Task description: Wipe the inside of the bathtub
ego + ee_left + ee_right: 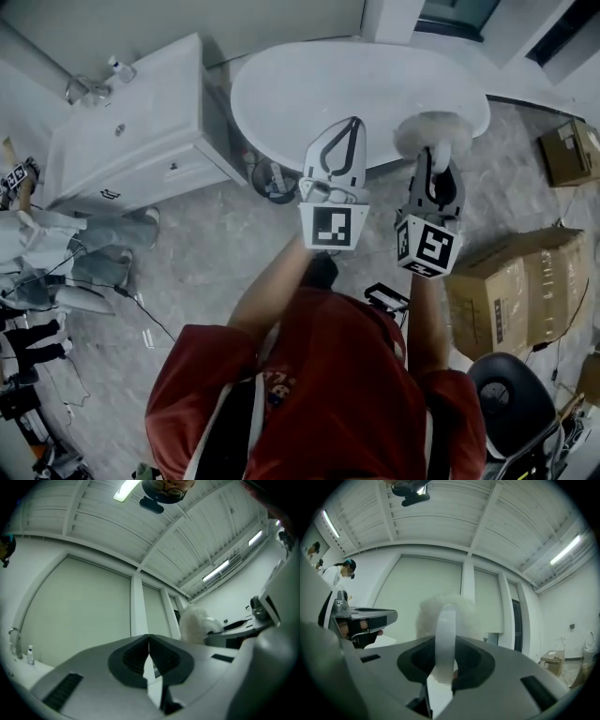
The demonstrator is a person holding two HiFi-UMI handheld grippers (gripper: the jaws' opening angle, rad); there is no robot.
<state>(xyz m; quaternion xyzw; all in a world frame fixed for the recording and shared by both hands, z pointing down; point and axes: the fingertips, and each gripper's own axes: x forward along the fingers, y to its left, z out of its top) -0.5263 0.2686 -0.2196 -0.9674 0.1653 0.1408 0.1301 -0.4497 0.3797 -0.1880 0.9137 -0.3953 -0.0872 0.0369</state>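
No legible text; print on cardboard box [511,292] too small.

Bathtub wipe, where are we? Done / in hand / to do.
Done: the right gripper is shut on the fluffy brush by its white handle.
In hand: both grippers point upward in front of the bathtub, and the brush is in the air, off the tub. The left gripper is shut and empty.
To do: the wiping of the tub's inside; no wiped patch shows.

Bathtub [375,84] ahead of us; vanity cabinet [131,141] left of it, waste bin [275,180] between. Cardboard boxes [516,291] on floor [234,253] at our right. Duster [433,131] in right gripper [436,161] jaws over tub's near rim; left gripper [354,127] just left.
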